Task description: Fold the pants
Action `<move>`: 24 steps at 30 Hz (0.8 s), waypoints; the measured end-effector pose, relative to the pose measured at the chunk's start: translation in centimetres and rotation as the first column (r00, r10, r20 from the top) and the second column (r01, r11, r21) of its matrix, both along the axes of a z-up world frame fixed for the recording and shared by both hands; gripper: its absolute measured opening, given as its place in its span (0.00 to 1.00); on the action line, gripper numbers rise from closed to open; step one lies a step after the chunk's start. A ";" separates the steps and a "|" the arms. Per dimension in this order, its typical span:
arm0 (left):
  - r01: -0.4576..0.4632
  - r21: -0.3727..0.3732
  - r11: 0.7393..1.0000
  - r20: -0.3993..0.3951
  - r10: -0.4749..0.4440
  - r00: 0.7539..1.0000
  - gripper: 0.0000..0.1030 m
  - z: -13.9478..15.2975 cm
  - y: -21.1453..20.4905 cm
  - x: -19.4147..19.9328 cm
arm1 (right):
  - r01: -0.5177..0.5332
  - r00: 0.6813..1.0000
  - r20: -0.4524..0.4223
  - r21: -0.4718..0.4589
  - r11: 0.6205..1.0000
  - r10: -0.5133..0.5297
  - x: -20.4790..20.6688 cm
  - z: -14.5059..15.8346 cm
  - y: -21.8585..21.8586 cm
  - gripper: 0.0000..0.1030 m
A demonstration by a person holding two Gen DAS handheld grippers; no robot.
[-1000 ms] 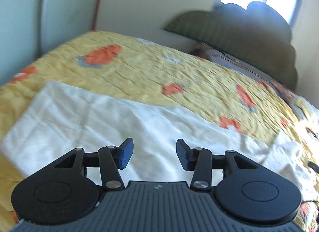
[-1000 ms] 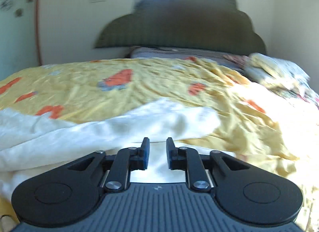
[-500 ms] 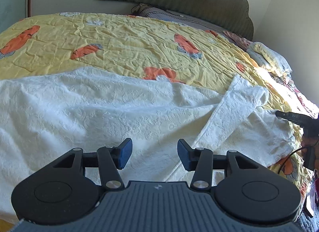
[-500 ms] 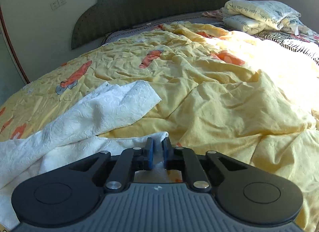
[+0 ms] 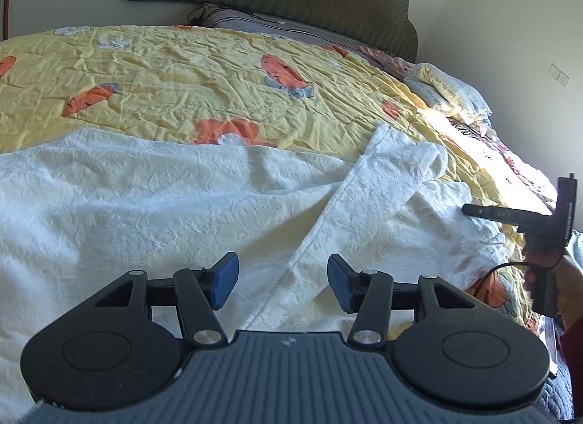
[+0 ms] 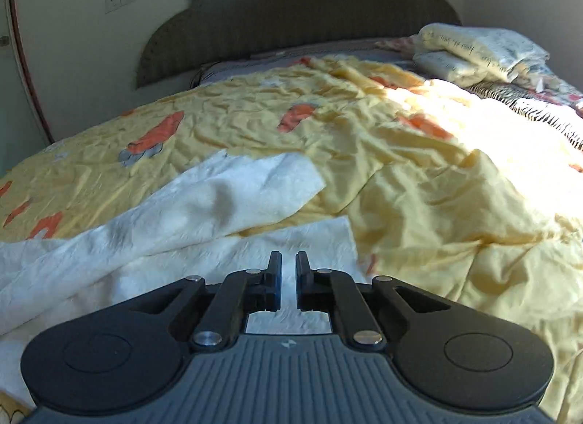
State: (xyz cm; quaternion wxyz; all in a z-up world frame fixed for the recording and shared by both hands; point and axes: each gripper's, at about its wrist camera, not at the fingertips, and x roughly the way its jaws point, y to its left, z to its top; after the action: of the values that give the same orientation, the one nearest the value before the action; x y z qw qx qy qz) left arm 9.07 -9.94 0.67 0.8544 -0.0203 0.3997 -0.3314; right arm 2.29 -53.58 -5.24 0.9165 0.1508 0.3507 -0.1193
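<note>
The white textured cotton pants (image 5: pixel 153 205) lie spread across the yellow quilted bedspread with orange carrot prints (image 5: pixel 204 70), long axis running left to right along the bed's near edge, leg ends toward the right. The left hand-held gripper (image 5: pixel 282 280) hovers released over a leg seam, probably choosing a pinch point. The right hand-held gripper (image 6: pixel 288 280), narrowly parted and grasping nothing, sits over the nearer leg's hem, whose far twin lies crooked.
</note>
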 end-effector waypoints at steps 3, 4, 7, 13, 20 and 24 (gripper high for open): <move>0.035 -0.011 0.999 -0.015 -0.035 0.999 0.57 -0.2 -0.2 -0.2 | 0.152 0.988 0.010 -0.048 0.987 -0.152 0.0 0.2 0.3 0.08; 0.046 -0.007 0.999 -0.012 -0.046 0.999 0.57 -0.3 -0.4 -0.2 | 0.194 0.981 0.029 -0.073 0.978 -0.192 0.3 0.9 0.9 0.10; 0.058 0.007 0.998 -0.006 -0.057 0.998 0.58 -0.8 -0.8 -0.1 | 0.070 0.989 0.135 -0.087 0.994 -0.058 2.9 3.6 4.3 0.12; 0.052 0.006 0.999 -0.027 -0.052 0.998 0.58 -1.9 -1.2 0.0 | -0.143 0.987 0.033 -0.289 0.947 0.160 13.6 4.2 11.4 0.67; 0.058 0.037 0.998 0.026 -0.059 0.998 0.58 -2.1 -1.6 -0.6 | -0.105 0.991 -0.110 -0.286 0.952 0.076 18.6 0.0 10.0 0.40; 0.062 0.094 0.994 0.088 -0.070 0.994 0.38 -2.1 -2.3 -1.0 | 0.005 1.000 0.019 -0.179 0.984 -0.001 14.8 1.0 7.6 0.12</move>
State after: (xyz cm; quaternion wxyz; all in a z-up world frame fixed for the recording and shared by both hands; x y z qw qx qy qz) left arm 8.11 -12.22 -1.44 0.8604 0.0470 0.3755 -0.3415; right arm 17.13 -45.98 -4.28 0.9295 0.0696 0.3296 -0.1503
